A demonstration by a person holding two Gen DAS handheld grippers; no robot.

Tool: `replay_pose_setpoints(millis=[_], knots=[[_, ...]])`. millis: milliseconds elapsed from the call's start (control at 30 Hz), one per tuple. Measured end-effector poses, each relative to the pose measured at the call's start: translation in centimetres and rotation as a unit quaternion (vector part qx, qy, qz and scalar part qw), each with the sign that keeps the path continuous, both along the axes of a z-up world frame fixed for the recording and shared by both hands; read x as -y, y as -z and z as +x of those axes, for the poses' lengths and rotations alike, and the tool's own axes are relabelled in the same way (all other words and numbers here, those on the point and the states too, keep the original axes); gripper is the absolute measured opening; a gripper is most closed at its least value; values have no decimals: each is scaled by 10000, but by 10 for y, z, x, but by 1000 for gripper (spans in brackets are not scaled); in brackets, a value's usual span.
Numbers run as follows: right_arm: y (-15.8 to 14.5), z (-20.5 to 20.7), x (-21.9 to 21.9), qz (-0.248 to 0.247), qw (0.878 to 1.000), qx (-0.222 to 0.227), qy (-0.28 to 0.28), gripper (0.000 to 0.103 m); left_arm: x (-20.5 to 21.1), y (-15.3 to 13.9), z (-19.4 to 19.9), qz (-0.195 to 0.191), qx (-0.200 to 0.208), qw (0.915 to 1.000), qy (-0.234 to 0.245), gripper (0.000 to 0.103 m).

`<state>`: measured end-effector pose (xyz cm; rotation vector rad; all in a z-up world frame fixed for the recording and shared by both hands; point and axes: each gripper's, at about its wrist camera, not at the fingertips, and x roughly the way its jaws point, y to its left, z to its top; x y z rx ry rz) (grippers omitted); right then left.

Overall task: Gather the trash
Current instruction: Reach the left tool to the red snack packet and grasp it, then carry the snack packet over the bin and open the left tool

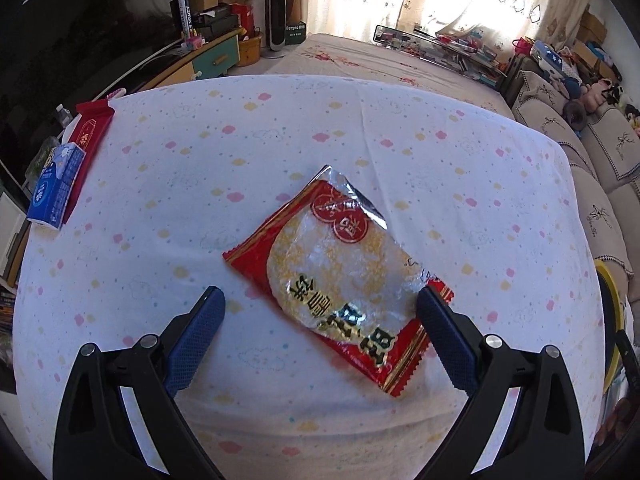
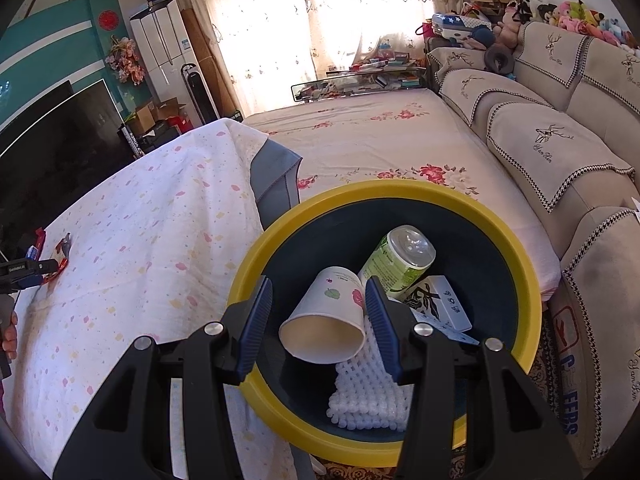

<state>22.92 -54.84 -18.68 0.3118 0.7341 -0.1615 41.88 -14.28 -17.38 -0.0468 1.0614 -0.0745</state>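
A red and silver snack wrapper [image 1: 340, 276] lies flat on the table's dotted white cloth [image 1: 240, 152]. My left gripper [image 1: 320, 304] is open and hovers just above the wrapper's near end, its right fingertip [image 1: 430, 300] over the wrapper's edge. My right gripper [image 2: 318, 296] is open above a yellow-rimmed dark bin [image 2: 520, 248]. A paper cup [image 2: 326, 316] lies in the bin between the jaws, beside a green can [image 2: 396, 264], a small white box [image 2: 440, 304] and white foam netting [image 2: 368, 396]. The bin's rim also shows in the left wrist view [image 1: 612, 300].
A blue tissue pack [image 1: 56, 188] and a red packet [image 1: 90, 136] lie at the table's left edge. A sofa [image 2: 560, 152] stands on the right, a floral-covered bed [image 2: 380, 136] beyond the table, a television [image 2: 60, 136] on the left.
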Motion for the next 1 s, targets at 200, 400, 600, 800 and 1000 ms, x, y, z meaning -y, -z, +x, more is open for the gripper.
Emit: replay_pose_setpoints(millis=[200, 400, 600, 800, 1000], knots=[[1, -2, 5, 20, 10000, -10, 56, 47, 8, 2, 19, 60, -60, 9999, -150, 95], [2, -4, 7, 60, 10000, -6, 62, 47, 22, 2, 18, 452, 70, 9990, -3, 86], [1, -6, 7, 117, 9999, 42, 72, 47, 35, -4, 4, 419, 305, 9976, 452, 58], [-4, -13, 7, 127, 9998, 103, 85, 47, 48, -21, -15, 433, 610, 9937, 832, 26], [-14, -24, 9, 119, 9995, 239, 144, 47, 69, -50, -48, 386, 1007, 9876, 1138, 23]])
